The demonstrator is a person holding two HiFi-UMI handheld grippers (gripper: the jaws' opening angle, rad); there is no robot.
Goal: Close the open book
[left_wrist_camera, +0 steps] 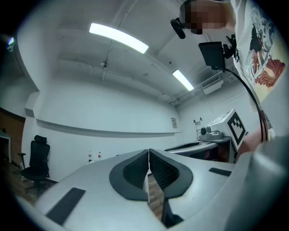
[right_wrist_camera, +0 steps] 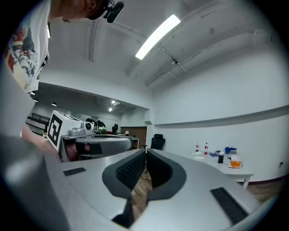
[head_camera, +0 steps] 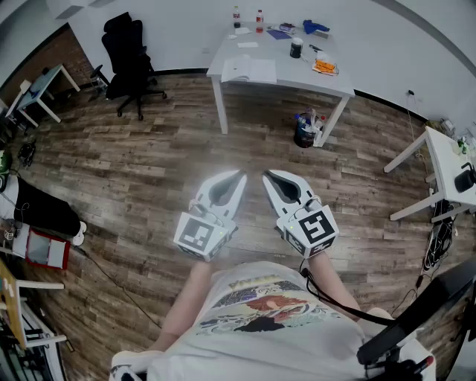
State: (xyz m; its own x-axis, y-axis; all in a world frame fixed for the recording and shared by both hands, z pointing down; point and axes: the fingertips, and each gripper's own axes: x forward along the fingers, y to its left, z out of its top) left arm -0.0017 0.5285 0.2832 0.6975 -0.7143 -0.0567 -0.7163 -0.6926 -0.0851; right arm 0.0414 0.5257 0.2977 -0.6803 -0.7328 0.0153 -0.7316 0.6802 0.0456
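The open book (head_camera: 249, 70) lies flat on the white table (head_camera: 297, 76) across the room, near its left front edge. Both grippers hang level over the wooden floor, close to my body and far from the table. My left gripper (head_camera: 239, 177) is shut, its tips meeting with nothing between them; its own view shows the same closed tips (left_wrist_camera: 148, 152). My right gripper (head_camera: 268, 175) is shut and empty too, tips together (right_wrist_camera: 146, 151). In the right gripper view the table (right_wrist_camera: 235, 171) stands at the right.
On the table are two bottles (head_camera: 248, 18), a dark cup (head_camera: 296, 48), an orange item (head_camera: 324, 67) and blue things (head_camera: 314, 27). A bin (head_camera: 305, 131) stands under it. A black office chair (head_camera: 128, 61) is at left, another white desk (head_camera: 446, 160) at right.
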